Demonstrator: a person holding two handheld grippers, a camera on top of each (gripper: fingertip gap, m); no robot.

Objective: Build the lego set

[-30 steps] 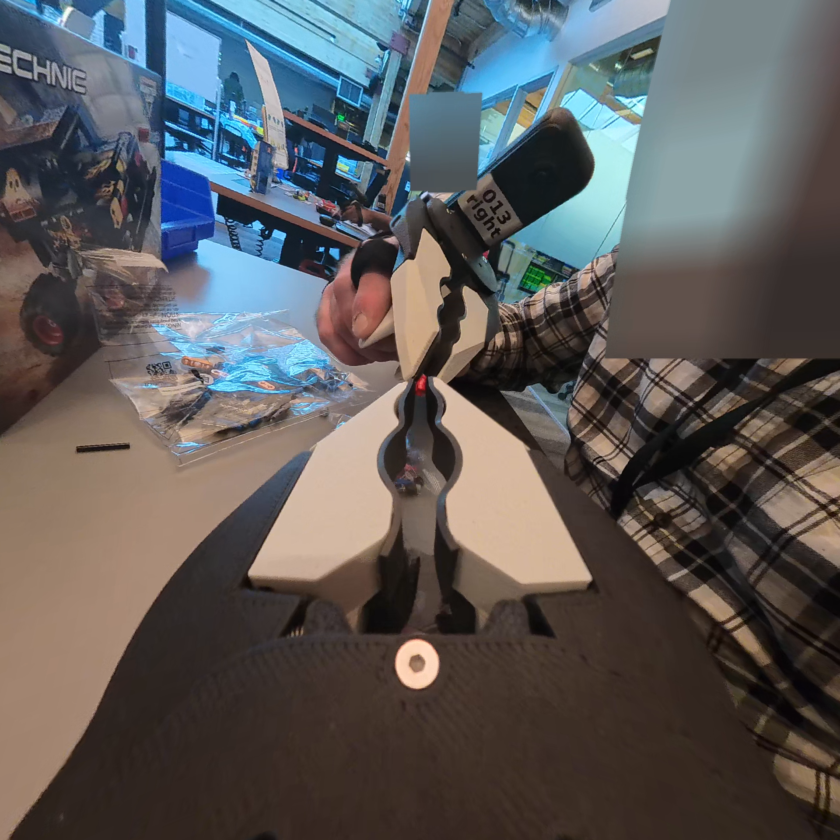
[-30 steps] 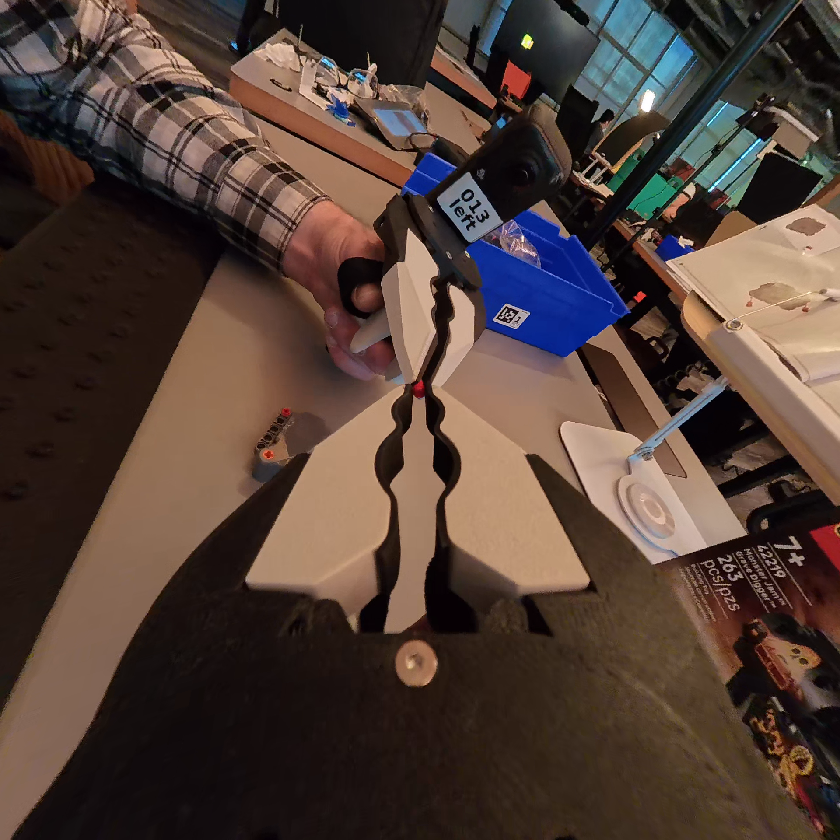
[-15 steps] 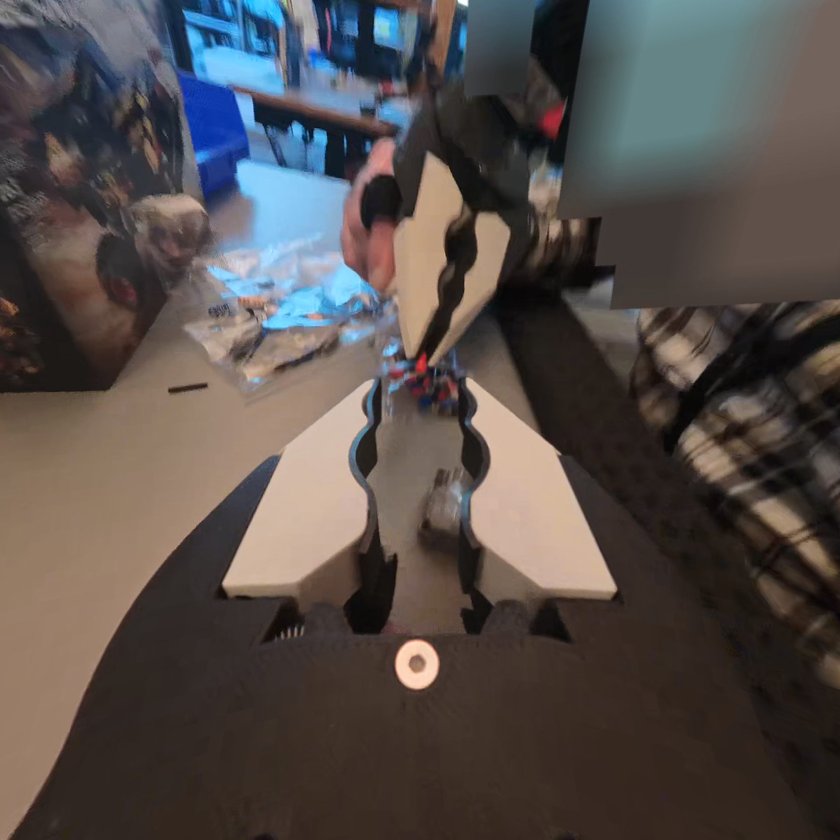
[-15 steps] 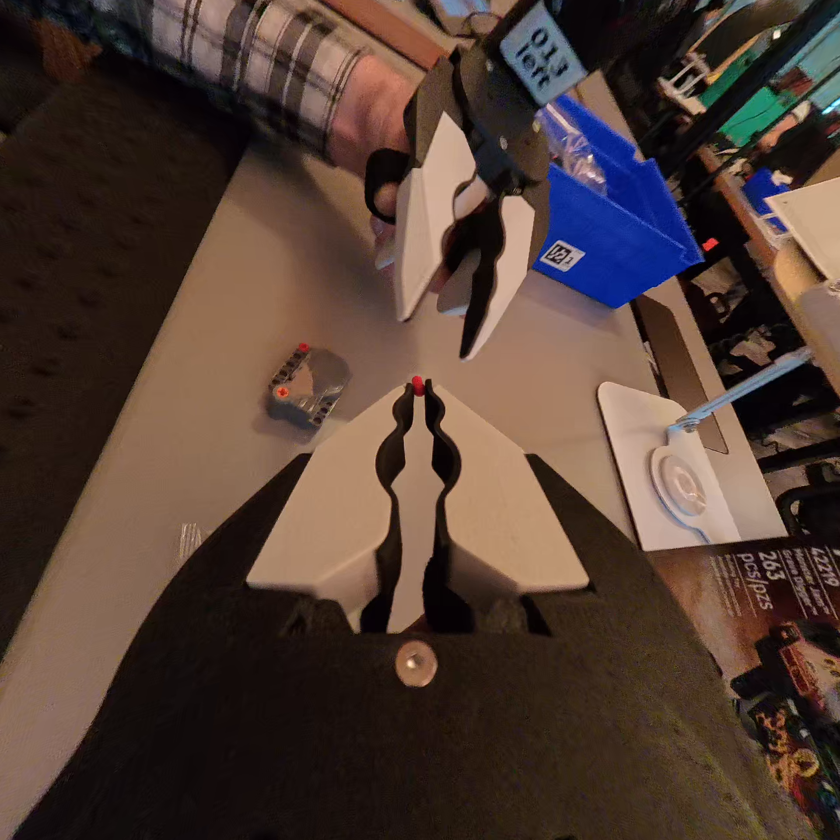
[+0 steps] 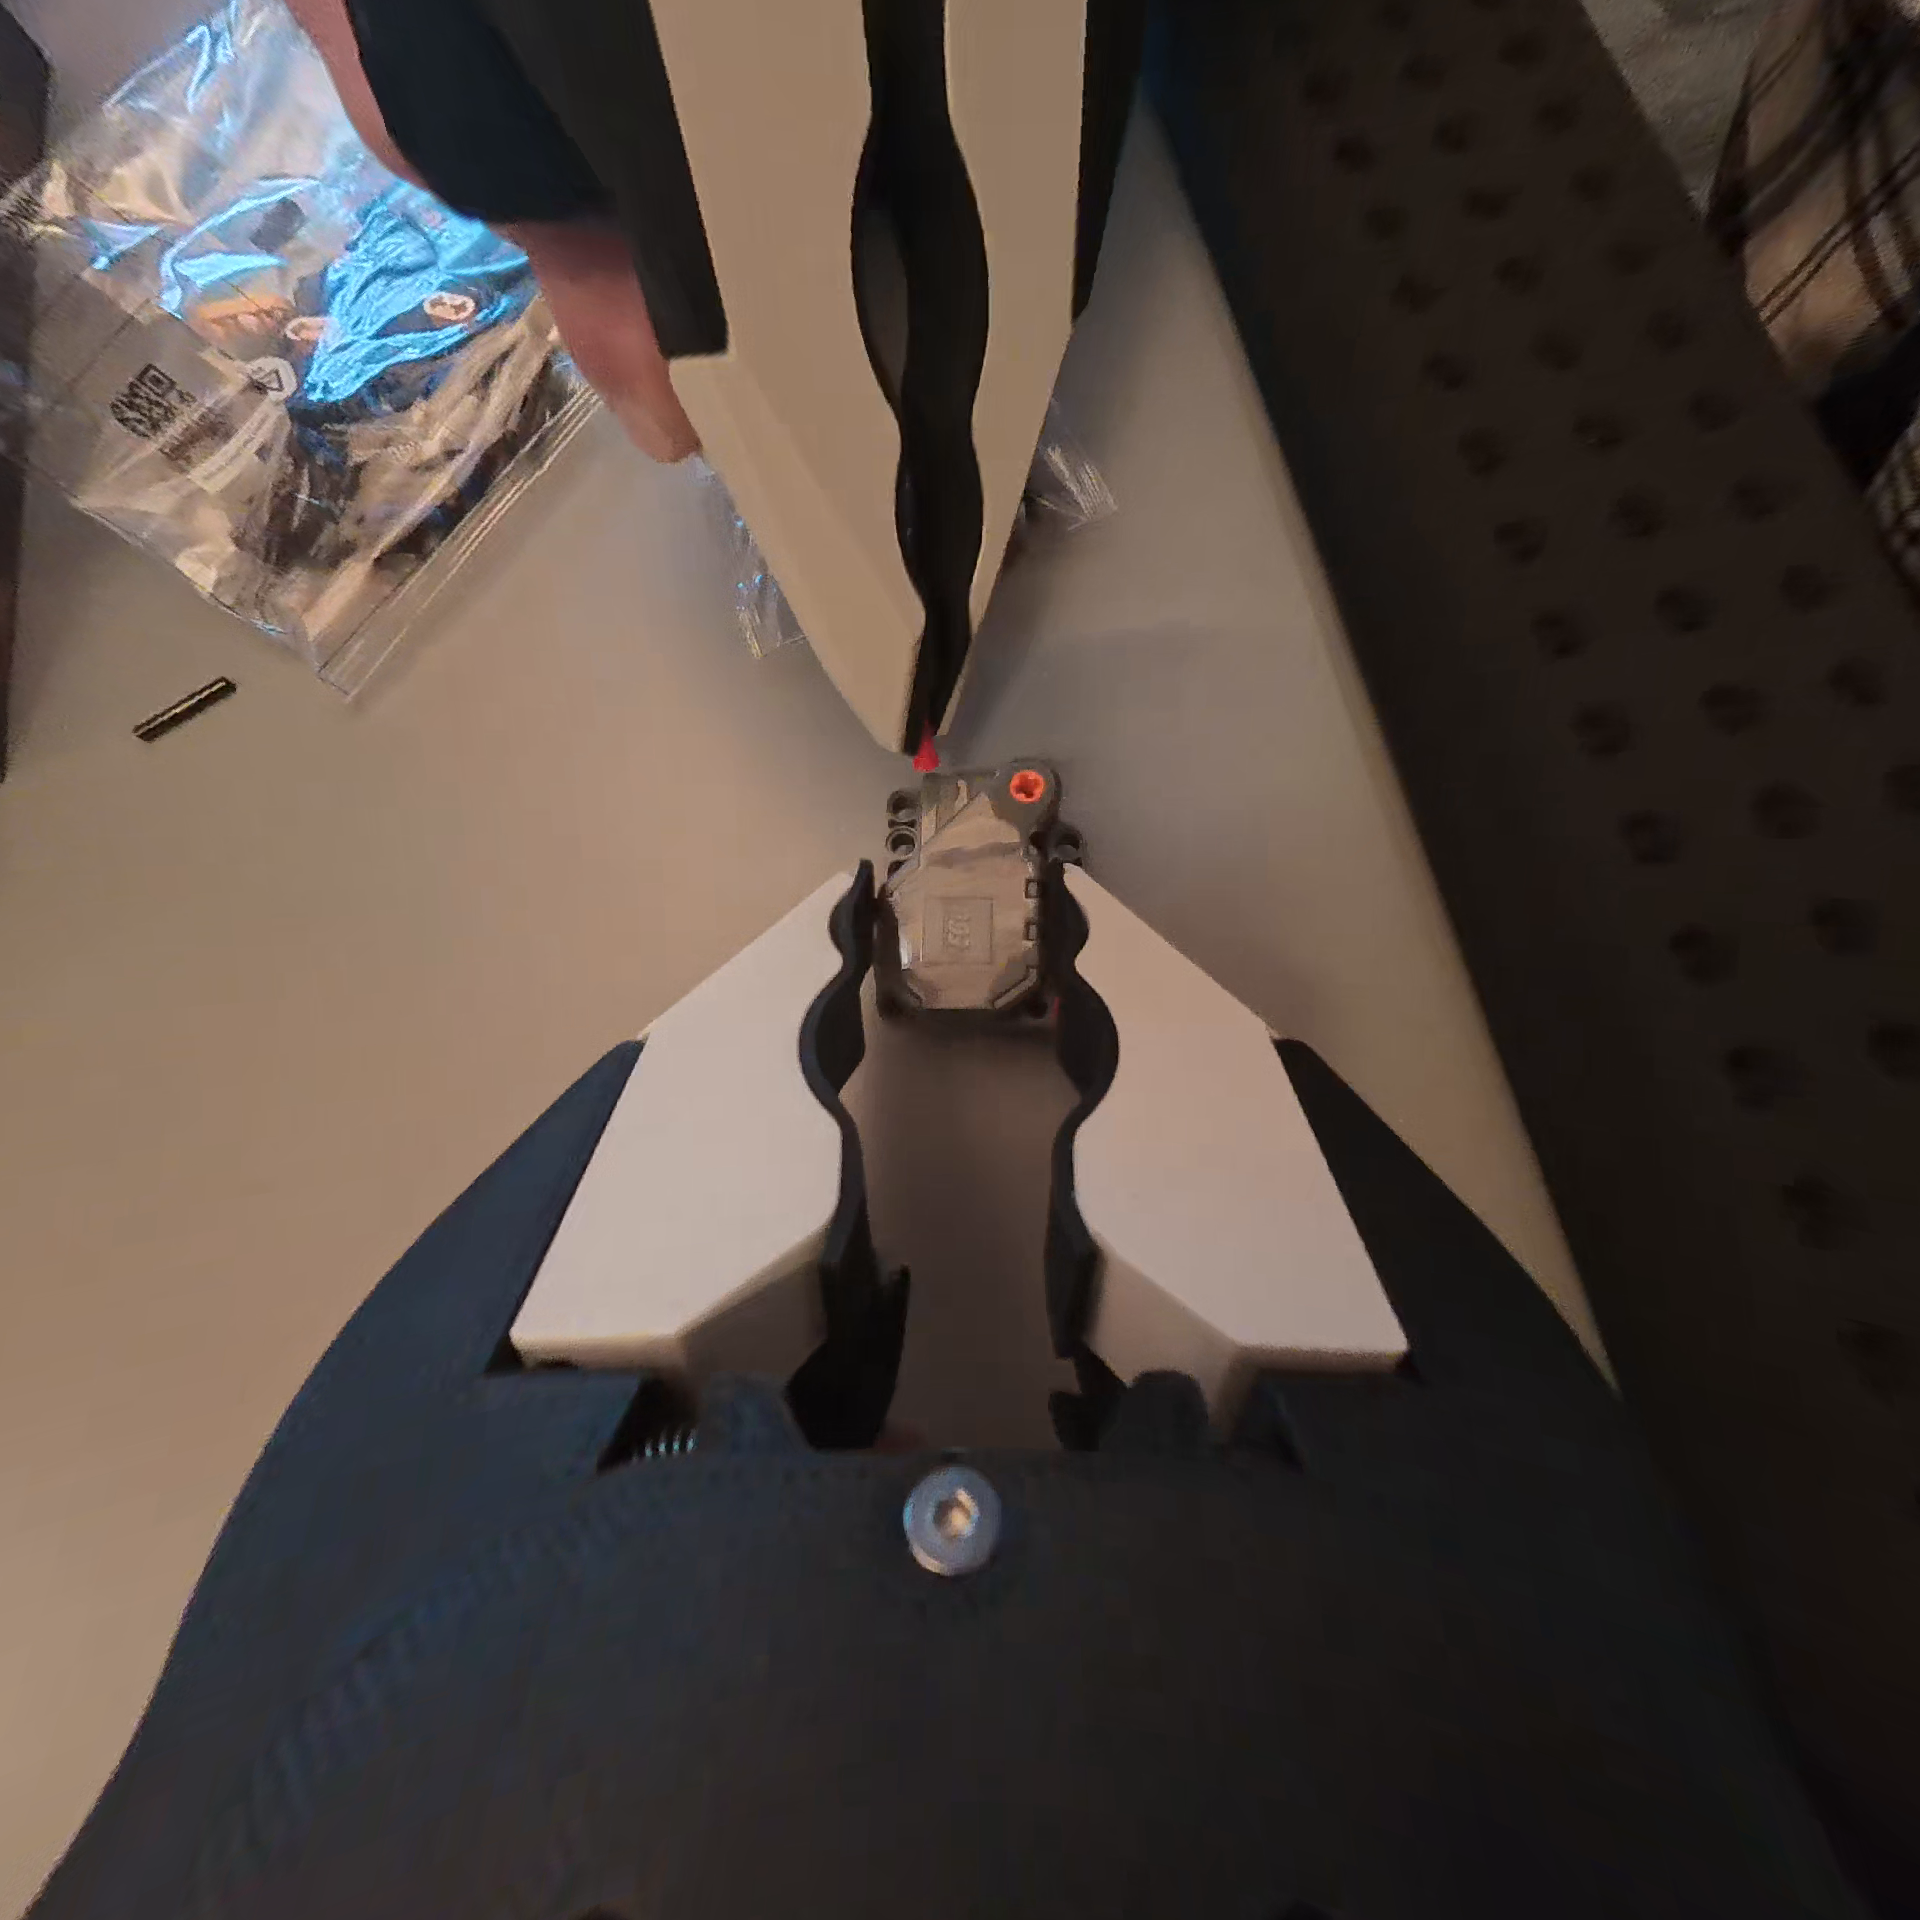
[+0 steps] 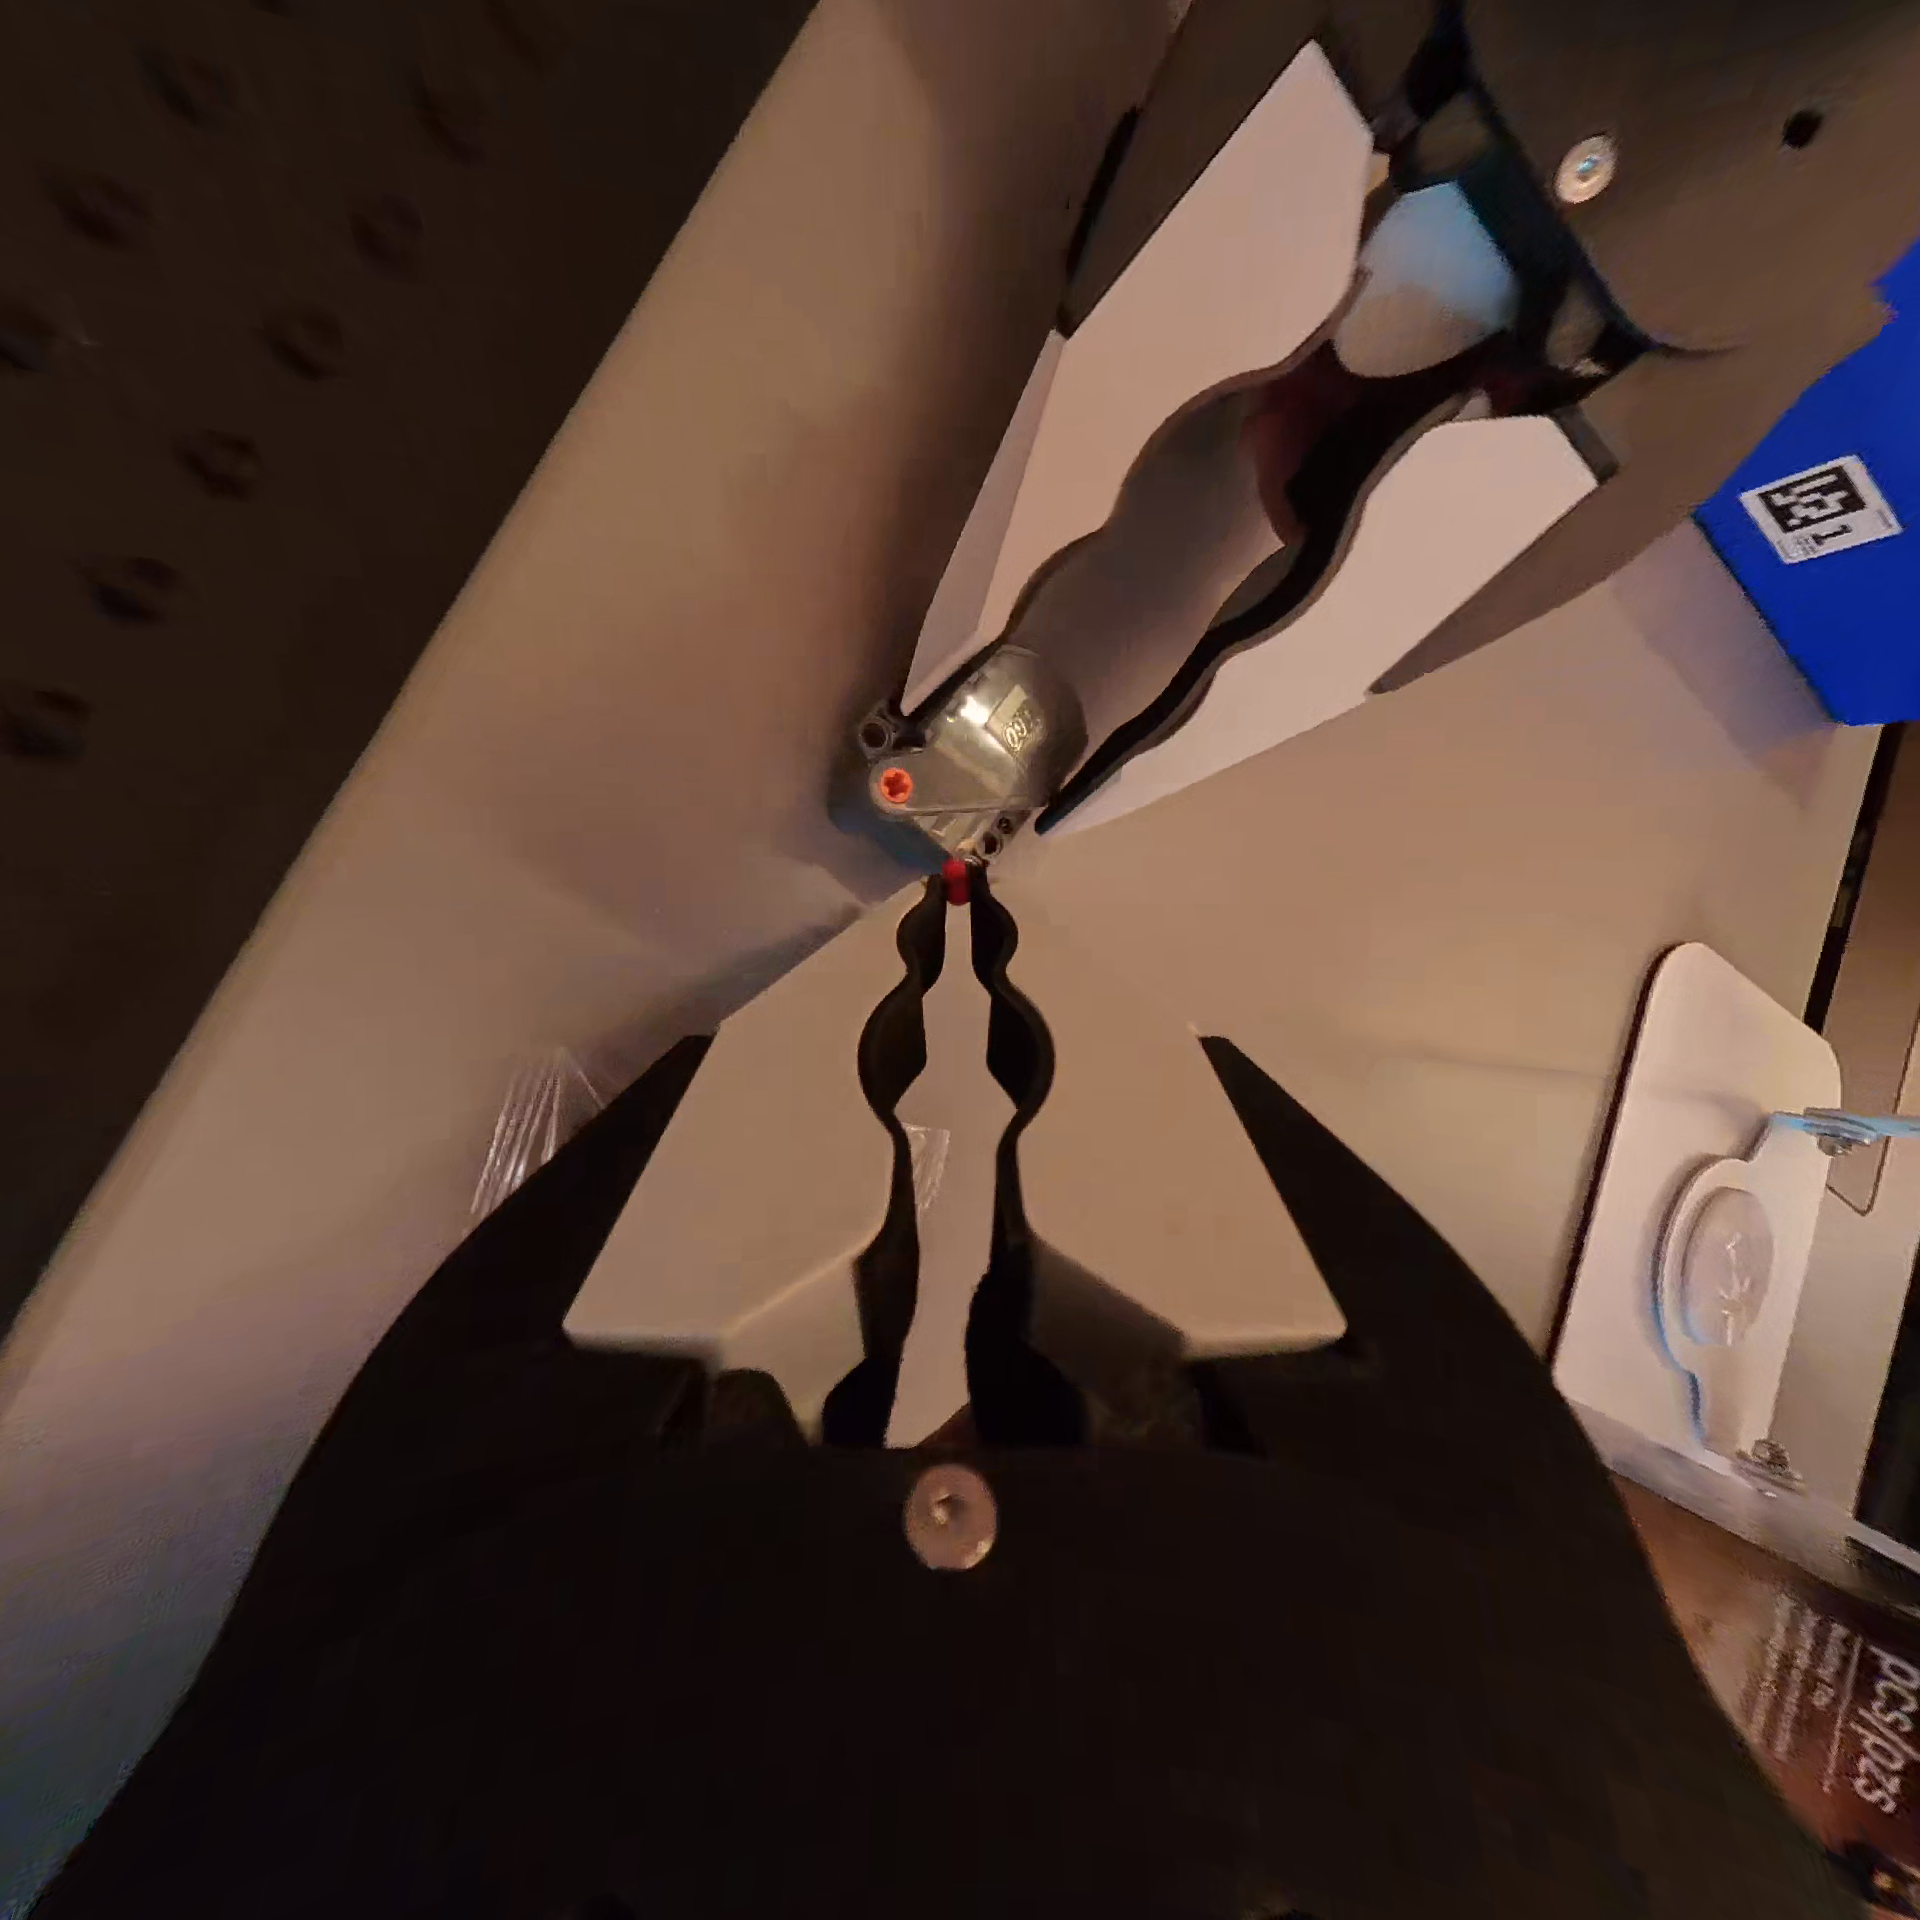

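Through the left wrist view, I have my left gripper (image 5: 961, 883) spread to a middling width around the grey motor block (image 5: 971, 914), which sits on the table (image 5: 416, 987). The fingers flank the block's sides; whether they press it yet I cannot tell. I think they sit there to brace the block so it won't slide. Just beyond the block, my right gripper (image 5: 928, 743) comes in pinched nearly shut on a small red pin (image 5: 923, 750), its tip just beside the block's far edge, near the orange socket (image 5: 1027, 787). Farther beyond the block lies a clear parts bag (image 5: 312, 364) and a loose black rod (image 5: 184, 710).

Through the right wrist view, the right gripper (image 6: 956, 894) holds the red pin (image 6: 954, 885) against the motor block's (image 6: 961, 753) near edge, likely lined up with a hole. A blue bin (image 6: 1870, 582) stands well beyond the block.
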